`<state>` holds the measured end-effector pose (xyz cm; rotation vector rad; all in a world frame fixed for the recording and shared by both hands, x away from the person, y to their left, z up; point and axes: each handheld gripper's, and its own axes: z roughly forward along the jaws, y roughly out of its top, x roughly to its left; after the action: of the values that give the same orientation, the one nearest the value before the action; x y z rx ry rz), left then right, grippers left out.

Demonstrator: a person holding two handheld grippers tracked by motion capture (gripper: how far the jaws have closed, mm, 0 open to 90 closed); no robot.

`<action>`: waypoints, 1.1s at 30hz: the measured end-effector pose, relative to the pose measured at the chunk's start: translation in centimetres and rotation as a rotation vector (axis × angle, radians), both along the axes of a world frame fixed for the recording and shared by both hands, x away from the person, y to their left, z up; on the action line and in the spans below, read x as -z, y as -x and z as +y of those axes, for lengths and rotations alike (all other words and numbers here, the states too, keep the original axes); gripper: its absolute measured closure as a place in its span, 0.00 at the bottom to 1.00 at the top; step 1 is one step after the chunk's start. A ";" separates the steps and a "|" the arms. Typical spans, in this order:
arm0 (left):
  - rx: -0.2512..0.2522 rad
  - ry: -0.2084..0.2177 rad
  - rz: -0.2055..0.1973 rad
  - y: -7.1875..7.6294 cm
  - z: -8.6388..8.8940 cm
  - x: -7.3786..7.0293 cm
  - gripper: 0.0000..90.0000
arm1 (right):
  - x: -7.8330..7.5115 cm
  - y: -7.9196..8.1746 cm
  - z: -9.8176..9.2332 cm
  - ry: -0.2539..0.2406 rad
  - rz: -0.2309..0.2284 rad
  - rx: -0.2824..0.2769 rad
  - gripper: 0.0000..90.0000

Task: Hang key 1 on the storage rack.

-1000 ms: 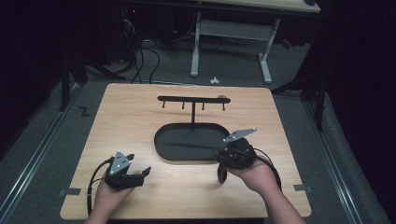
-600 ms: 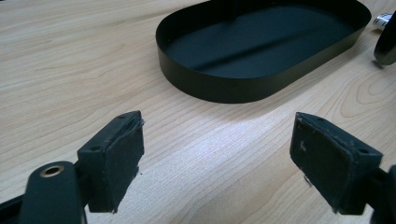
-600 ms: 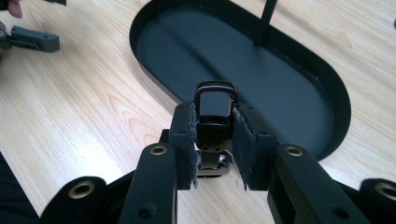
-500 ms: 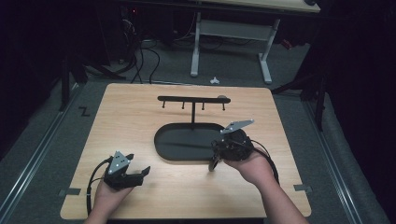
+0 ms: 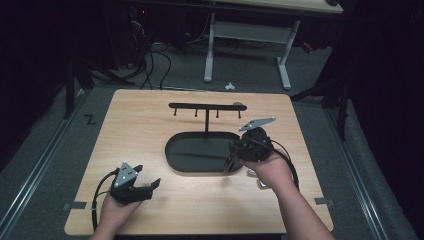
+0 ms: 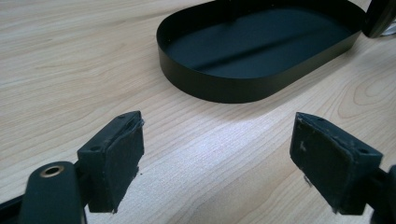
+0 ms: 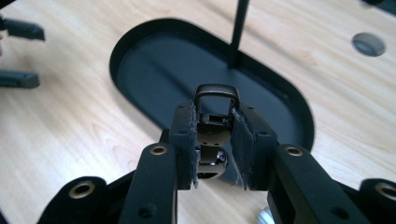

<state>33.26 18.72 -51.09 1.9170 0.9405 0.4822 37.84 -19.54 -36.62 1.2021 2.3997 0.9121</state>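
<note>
1. Step in hand: the right claw [image 7: 212,140] is closed on a small dark metal clasp [image 7: 214,122], apparently a watch buckle or like fitting, though the view is too tight to name it surely; the pads press its sides and its loop stands up between the jaw tips; in the high view this claw [image 5: 234,161] sits at the right end of the black oval tray [image 5: 176,161].
2. The left claw [image 6: 219,154] stands wide with nothing between its pads; it rests low over the near-left of the desk [image 5: 150,120], well apart from the tray [image 6: 210,88].
3. Judgement: the clasp is lifted and in carriage; the likely destination is the tray floor or one of the pegs on the black hanger stand [image 5: 206,106] that rises from the tray's far side.
4. Next move calls for a steady grip; a small forward reach; if the pegs are meant, the loop must be lined up level with a peg before the jaws let go.
5. Edges: the tray rim is thin and raised, so the claw must clear it; the stand's upright post [image 7: 237,32] lies just ahead and could be knocked.
6. Open room: bare desk lies left and far of the tray; a small silvery item [image 5: 263,183] lies beside the right hand, near the right edge.
</note>
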 end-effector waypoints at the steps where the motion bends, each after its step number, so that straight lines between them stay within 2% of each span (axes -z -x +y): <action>1: 0.000 0.000 -0.001 0.0 0.0 0.0 0.20 | -0.2 -0.1 -0.1 -0.004 -0.003 0.008 0.79; 6: 0.003 -0.005 -0.003 0.0 0.0 0.0 0.20 | -0.6 -0.9 -0.2 -0.016 -0.017 0.033 0.79; 21: -0.002 -0.008 -0.010 0.0 0.2 -0.2 0.20 | -2.1 -3.7 1.8 0.020 -0.036 0.050 0.79; 33: 0.000 -0.005 -0.011 -0.1 0.4 -0.2 0.20 | -2.2 -6.0 3.0 0.028 -0.035 0.058 0.79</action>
<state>33.36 19.16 -50.88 1.9173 0.9323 0.4954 43.85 -16.55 -34.40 1.2281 2.3302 0.8719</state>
